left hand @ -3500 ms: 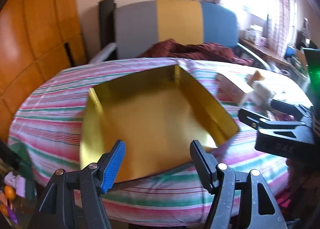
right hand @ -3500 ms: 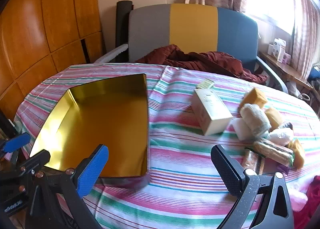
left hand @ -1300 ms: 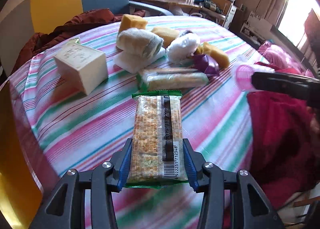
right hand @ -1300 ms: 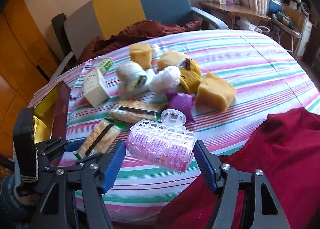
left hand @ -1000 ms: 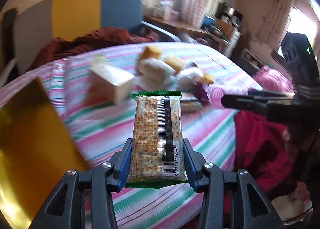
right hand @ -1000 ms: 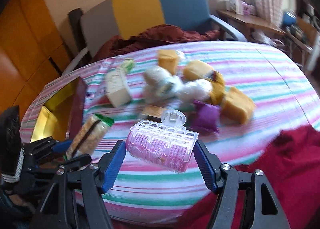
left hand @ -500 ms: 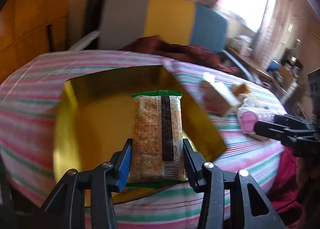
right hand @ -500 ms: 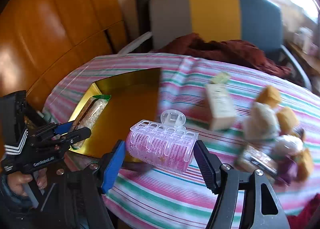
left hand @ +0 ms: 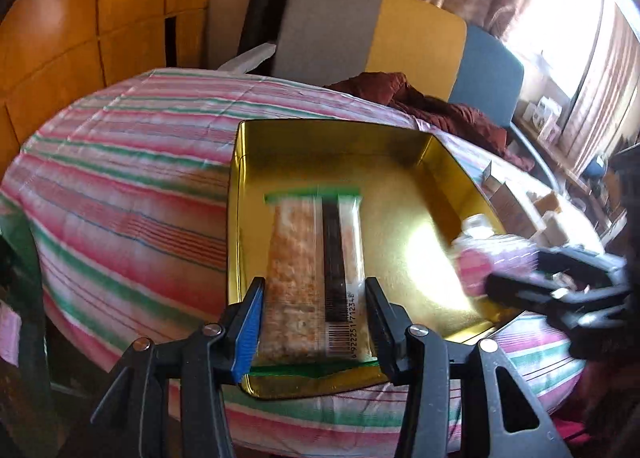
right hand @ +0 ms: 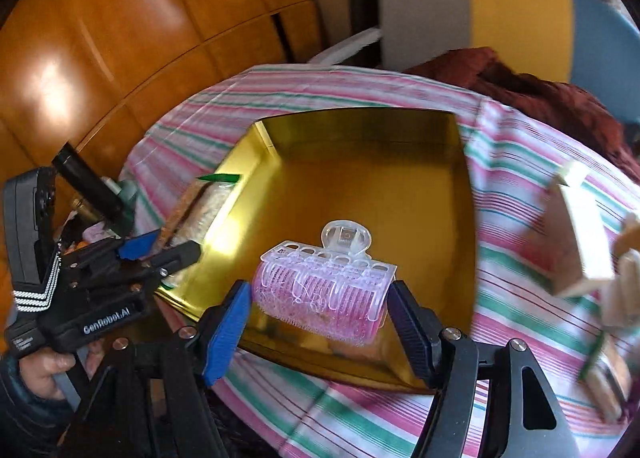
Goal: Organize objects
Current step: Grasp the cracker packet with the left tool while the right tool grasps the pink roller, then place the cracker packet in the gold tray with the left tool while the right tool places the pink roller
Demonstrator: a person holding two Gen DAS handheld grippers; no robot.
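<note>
Both grippers now hang over the gold rectangular metal tray (right hand: pixel 460 217): left gripper (left hand: pixel 316 320) fingers clamp the green-edged cracker packet (left hand: pixel 316 278), right gripper (right hand: pixel 320 322) fingers clamp the pink clip-on hair roller (right hand: pixel 320 290).

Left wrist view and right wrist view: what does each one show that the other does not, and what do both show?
Only the left wrist view shows the barcode on the clear-wrapped cracker packet held between the left gripper fingers.

Only the right wrist view shows the person's hand under the left gripper, and the clear plastic clip on the pink cylindrical hair roller held by the right gripper.

Both show the shiny gold rectangular tin tray on the pink, green and white striped tablecloth, with both items over it.
</note>
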